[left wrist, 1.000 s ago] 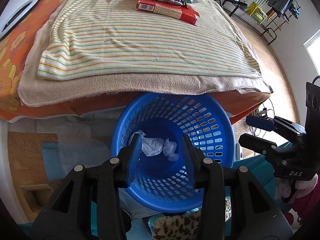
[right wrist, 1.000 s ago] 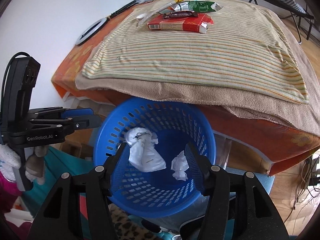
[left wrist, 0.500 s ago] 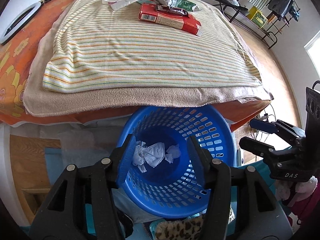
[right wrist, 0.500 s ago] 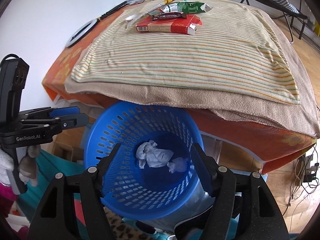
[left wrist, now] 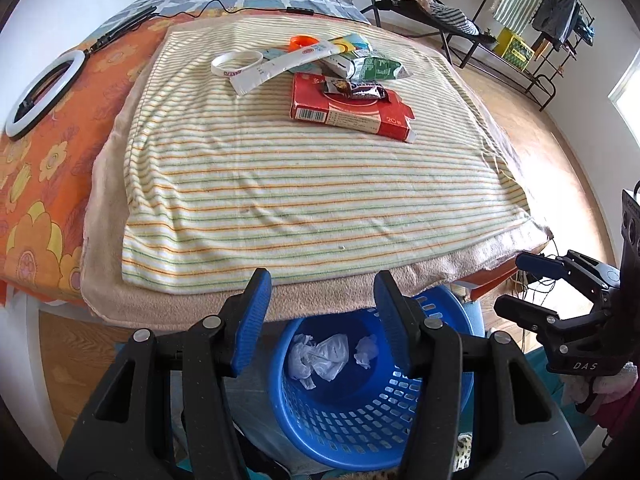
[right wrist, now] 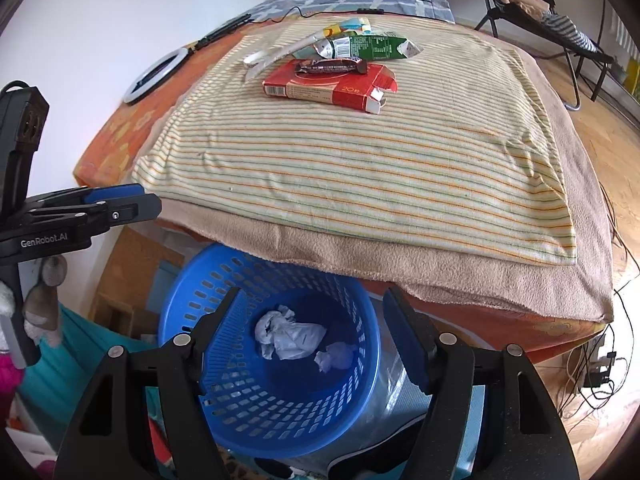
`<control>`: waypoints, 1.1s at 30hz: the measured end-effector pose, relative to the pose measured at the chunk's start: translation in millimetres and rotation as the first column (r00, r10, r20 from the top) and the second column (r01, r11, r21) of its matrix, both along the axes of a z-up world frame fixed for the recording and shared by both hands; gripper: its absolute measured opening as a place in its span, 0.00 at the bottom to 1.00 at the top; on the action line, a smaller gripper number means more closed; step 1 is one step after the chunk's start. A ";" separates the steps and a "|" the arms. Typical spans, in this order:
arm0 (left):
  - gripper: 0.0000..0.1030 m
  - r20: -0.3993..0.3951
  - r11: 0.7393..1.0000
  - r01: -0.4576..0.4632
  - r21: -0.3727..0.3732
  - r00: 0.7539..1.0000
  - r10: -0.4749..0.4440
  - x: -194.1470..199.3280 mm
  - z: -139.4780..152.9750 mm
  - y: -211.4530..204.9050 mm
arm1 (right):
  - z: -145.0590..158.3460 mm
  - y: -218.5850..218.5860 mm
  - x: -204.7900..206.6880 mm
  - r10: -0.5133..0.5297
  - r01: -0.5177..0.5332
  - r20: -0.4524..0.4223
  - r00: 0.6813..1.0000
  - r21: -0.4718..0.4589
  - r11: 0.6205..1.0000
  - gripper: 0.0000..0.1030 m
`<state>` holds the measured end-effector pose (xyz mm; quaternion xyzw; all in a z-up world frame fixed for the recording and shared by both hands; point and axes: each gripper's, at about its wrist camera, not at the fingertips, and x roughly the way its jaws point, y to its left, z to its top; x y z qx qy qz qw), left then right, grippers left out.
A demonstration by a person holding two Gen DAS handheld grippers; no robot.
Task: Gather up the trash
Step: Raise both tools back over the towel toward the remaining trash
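Both grippers, left (left wrist: 320,312) and right (right wrist: 316,326), hang spread and empty above the blue basket (right wrist: 224,412), which holds crumpled white paper (right wrist: 290,338). Only the right view shows the basket's whole rim; far on the striped towel (left wrist: 304,184) lie a red box (left wrist: 352,110) and wrappers (left wrist: 356,89).
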<state>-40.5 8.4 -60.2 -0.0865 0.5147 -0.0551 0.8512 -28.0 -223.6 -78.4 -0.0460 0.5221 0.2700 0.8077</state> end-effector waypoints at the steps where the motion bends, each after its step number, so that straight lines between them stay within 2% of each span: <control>1: 0.53 0.008 1.000 -0.003 0.006 1.000 0.003 3.8 2.4 2.0 | 2.8 1.8 3.2 0.005 -0.005 0.014 1.000 -0.004 1.000 0.68; 15: 0.53 0.059 0.999 -0.012 0.048 0.998 0.009 47.4 20.2 14.9 | 19.1 16.9 37.3 0.041 -0.043 0.117 0.992 0.010 0.999 0.68; 18: 0.60 0.074 0.998 -0.014 0.058 0.997 0.009 56.5 22.9 14.9 | 21.1 21.4 43.1 0.059 -0.060 0.131 0.990 0.009 0.998 0.68; 24: 0.61 0.097 0.995 0.012 0.102 0.995 -0.022 85.1 28.9 12.4 | 25.3 30.3 60.7 0.088 -0.086 0.179 0.980 -0.015 0.996 0.68; 33: 0.61 0.094 0.985 0.054 0.162 0.993 -0.070 147.8 26.6 16.8 | 32.4 40.9 117.1 0.121 -0.125 0.147 0.982 0.018 0.992 0.68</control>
